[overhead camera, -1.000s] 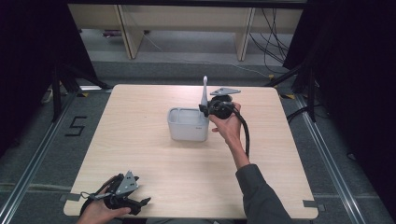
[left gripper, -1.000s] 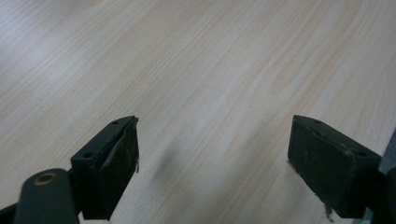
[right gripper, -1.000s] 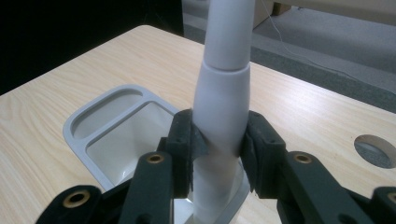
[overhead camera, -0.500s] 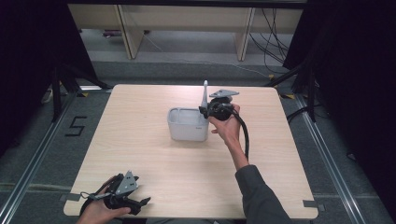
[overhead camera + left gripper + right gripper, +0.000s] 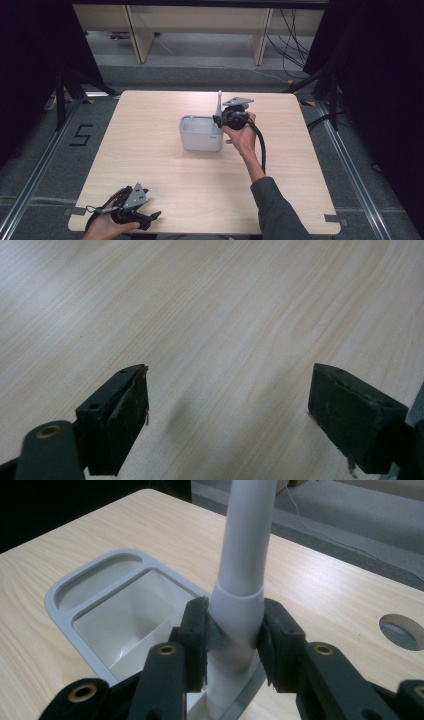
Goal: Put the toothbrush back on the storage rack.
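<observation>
A single mark can be read: a dark numeral "5" on the grey floor, left of the worktop, about level with its far half. The worktop's pale wood bears no lettering, and the grey container on it shows no label or brand.

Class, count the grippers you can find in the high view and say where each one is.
2. The left gripper rests at the table's near left corner, jaws open. The right gripper is beside the grey container at mid-table, clamped on an upright grey handle.
</observation>
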Tool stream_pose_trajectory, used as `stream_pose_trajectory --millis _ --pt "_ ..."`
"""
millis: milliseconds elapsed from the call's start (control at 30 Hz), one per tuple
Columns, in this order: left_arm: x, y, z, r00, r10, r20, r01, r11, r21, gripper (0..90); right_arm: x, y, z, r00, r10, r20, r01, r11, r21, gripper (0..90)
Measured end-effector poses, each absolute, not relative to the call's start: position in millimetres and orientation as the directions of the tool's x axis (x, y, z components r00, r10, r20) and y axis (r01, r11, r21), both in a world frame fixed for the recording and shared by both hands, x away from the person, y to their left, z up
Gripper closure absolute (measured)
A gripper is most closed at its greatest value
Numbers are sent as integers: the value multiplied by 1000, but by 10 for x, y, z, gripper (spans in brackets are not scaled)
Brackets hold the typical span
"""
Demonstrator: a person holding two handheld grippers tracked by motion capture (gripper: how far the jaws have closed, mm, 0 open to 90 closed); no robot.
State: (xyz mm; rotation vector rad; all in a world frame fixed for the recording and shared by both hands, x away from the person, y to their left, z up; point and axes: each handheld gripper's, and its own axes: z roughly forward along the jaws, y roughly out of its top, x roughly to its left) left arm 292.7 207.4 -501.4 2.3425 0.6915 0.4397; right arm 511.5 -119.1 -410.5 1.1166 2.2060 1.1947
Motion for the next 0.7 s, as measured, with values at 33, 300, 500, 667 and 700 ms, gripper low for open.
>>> stream_pose_trajectory --millis 33,300,500,667,700 --pt "2926 2074 -5012 807 575 135 355 -654 669 162 5118 -1189 -4111 -607 794 33 460 318 829 671" --pt "2931 2075 -5015 806 577 129 363 -656 662 162 5118 -1193 -4145 -608 793 36 453 310 836 678" --pt "2924 2066 -5023 804 582 120 367 -645 670 161 5097 -1188 -4098 -605 795 36 447 303 842 579" --pt "2931 2072 -5018 810 570 134 357 -661 660 162 5091 -1196 -4085 -605 795 25 438 306 845 495" --pt "2929 2067 -5022 810 573 129 357 -655 666 162 5086 -1197 -4082 -604 797 29 443 305 843 484"
